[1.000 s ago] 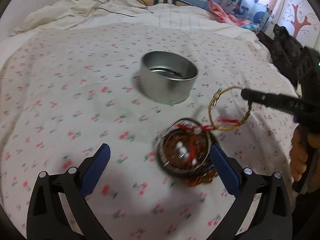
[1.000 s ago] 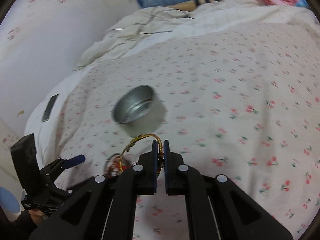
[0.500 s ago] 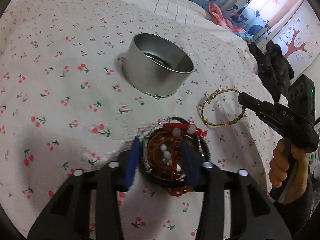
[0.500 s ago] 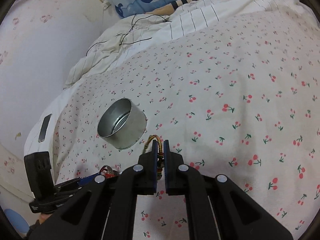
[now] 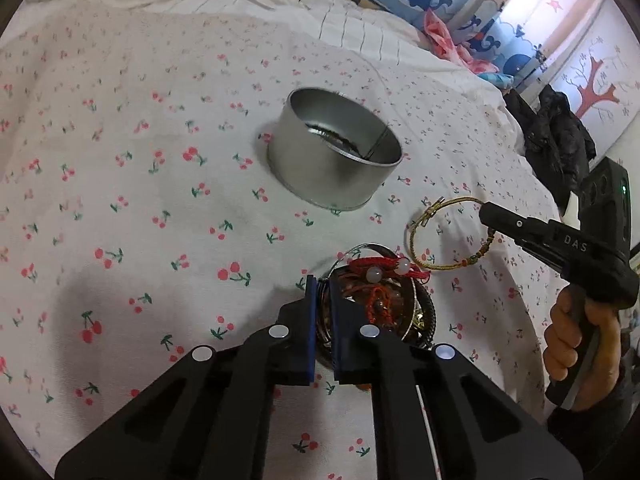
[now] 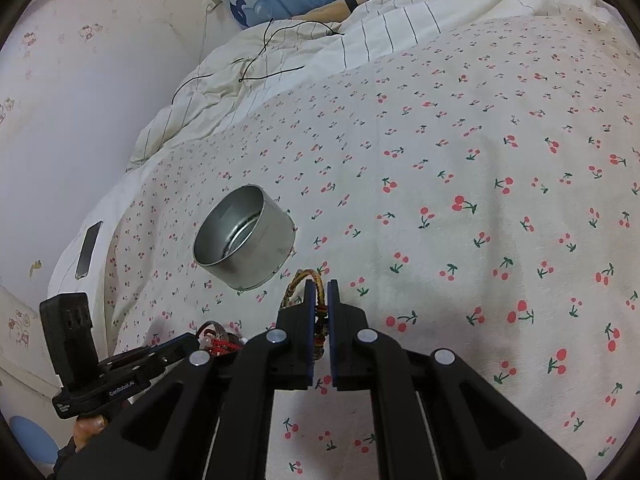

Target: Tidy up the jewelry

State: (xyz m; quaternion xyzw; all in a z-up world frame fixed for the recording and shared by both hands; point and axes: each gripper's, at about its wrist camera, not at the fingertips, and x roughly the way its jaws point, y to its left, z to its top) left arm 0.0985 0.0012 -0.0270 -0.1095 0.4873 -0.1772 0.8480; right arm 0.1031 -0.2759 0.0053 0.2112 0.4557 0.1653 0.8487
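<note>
Grippers both clamped on jewelry over the bedsheet [image 5: 120,184].
Your left gripper [image 5: 323,304] pinches the bracelet pile's [image 5: 384,300] rim; your right gripper [image 6: 321,300] grips the gold bangle [image 5: 448,236] beside the tin [image 5: 332,156].

Round silver tin [image 5: 334,156], open, upright on cherry-print bedspread. Near it, small round lid-like tray [image 5: 380,312] heaped with red cord bracelet [image 5: 384,270], pale beads, brown beads. Thin gold woven bangle [image 5: 448,236] held clear of fabric, just beside heap.
</note>
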